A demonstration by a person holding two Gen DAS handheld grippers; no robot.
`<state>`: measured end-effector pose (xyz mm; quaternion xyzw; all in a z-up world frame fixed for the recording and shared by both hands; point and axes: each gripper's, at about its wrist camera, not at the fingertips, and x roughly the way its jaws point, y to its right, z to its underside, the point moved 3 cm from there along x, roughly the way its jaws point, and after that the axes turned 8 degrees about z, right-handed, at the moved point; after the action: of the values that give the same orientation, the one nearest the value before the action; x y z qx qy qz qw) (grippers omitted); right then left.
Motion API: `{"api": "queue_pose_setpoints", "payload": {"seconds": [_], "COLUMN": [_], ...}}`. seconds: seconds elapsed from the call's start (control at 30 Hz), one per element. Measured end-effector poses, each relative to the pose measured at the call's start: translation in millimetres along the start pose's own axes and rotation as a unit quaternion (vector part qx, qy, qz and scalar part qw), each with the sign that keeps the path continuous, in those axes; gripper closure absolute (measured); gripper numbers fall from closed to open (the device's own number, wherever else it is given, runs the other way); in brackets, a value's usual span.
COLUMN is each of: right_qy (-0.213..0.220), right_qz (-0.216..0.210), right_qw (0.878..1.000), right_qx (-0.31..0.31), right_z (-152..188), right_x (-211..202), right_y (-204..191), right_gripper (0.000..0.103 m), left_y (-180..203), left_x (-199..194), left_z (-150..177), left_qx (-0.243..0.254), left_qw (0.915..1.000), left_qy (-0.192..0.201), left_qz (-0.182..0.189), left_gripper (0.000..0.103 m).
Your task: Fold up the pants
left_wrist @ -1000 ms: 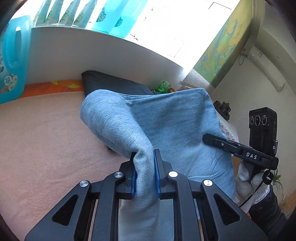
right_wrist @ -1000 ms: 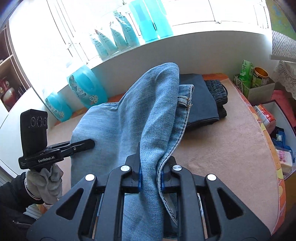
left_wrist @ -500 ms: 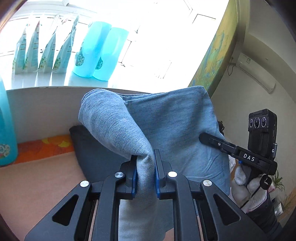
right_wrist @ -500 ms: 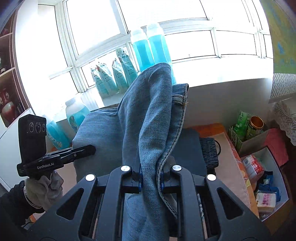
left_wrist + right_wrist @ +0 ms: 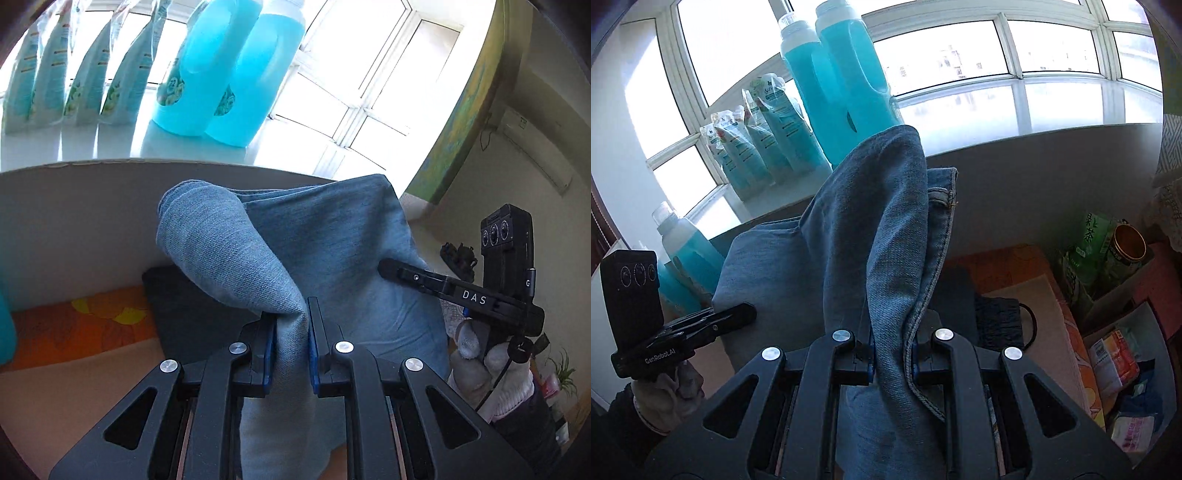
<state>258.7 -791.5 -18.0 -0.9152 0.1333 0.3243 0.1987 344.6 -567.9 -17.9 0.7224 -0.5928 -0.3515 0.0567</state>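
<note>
1. On the far left, the windowsill (image 5: 110, 151) carries a row of pale refill pouches (image 5: 74, 74), with two big blue detergent bottles (image 5: 221, 74) to their right against the bright window.
2. Below the sill, an orange patterned cloth (image 5: 74, 325) runs along the far edge of the counter (image 5: 55, 398), and a dark folded garment (image 5: 184, 314) lies on the counter beside it.
3. My left claw (image 5: 290, 350) is clamped on a bunched fold of the light blue jeans (image 5: 314, 258); the denim rises from between the blue pads and arches over in front of me, held up off the counter.
4. From my left camera, my right hand (image 5: 491, 365), in a white glove, holds the other tool at the jeans' right edge.
5. My right claw (image 5: 892, 354) is closed on the jeans too, pinching a stitched hem edge (image 5: 923, 332) together with a thicker fold that stands up toward the window.
6. In that view my left hand (image 5: 665, 395), also gloved, shows low on the left, its tool reaching into the stretched panel of denim between us.
7. Beyond the denim lies a black knit item (image 5: 997, 317) next to the dark garment.
8. On the far right stand a green drink carton (image 5: 1093, 243) and a gold-topped can (image 5: 1126, 247), and a box (image 5: 1152, 332) of packets sits below them.
</note>
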Motion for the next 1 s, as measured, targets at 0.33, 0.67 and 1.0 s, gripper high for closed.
{"api": "queue_pose_setpoints", "payload": {"seconds": [0.33, 0.67, 1.0], "right_qy": [-0.068, -0.044, 0.011], "right_qz": [0.056, 0.188, 0.183], "right_qw": [0.996, 0.980, 0.982], "right_qx": [-0.010, -0.045, -0.052], "right_z": [9.0, 15.2, 45.3], "right_x": [75.5, 50.8, -10.8], "right_y": [39.4, 45.6, 22.5], "right_gripper": [0.084, 0.043, 0.039], "left_y": [-36.0, -5.6, 34.2], "left_x": [20.3, 17.6, -20.5], "left_z": [5.1, 25.6, 45.8], "left_qx": [0.009, 0.063, 0.102], "left_qw": [0.9990, 0.9961, 0.9913], "left_qy": [-0.010, -0.036, -0.038], "left_qz": [-0.042, -0.051, -0.074], "left_gripper": [0.094, 0.094, 0.094]}}
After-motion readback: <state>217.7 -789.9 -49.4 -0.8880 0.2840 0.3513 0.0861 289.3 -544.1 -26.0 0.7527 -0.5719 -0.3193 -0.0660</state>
